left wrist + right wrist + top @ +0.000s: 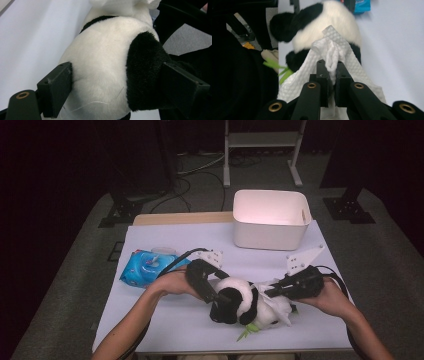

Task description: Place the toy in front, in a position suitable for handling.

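This looks like a lab or recording studio rather than a home. A plain white bench [165,320] stands on grey carpet [75,285], ringed by dark curtains and black stand feet [122,212] with cables [197,170] running across the floor. A white metal frame [262,140] stands behind. On the bench sit staged props: a white tub [270,227], a blue wipes pack [145,265] and a plush panda [240,302].
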Demonstrator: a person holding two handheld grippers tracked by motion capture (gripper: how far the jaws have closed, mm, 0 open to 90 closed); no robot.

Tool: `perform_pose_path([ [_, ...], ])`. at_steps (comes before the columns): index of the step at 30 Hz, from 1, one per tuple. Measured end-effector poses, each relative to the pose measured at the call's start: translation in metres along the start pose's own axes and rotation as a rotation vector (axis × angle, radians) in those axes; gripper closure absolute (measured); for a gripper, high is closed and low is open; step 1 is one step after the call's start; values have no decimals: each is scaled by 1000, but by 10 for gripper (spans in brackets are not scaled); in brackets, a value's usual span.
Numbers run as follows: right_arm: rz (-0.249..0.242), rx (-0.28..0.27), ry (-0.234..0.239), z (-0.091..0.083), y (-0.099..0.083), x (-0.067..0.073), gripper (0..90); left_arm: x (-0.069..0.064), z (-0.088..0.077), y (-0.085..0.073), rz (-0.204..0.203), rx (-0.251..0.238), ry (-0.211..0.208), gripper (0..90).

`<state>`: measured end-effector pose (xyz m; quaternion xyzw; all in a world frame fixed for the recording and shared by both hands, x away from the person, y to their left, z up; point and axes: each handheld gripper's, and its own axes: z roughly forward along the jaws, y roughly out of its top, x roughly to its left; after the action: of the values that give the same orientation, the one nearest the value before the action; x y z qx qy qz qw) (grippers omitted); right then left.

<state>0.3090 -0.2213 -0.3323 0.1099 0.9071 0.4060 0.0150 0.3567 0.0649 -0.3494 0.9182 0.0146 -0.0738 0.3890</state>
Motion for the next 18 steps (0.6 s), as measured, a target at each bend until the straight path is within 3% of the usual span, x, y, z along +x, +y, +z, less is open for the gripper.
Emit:
perform_pose_path([
  [7, 4, 39, -17, 9, 1, -9, 834, 3, 11, 13, 36, 21, 6, 134],
  [18, 84, 21, -65, -23, -31, -4, 831, -4, 7, 3, 30, -13, -6, 136],
])
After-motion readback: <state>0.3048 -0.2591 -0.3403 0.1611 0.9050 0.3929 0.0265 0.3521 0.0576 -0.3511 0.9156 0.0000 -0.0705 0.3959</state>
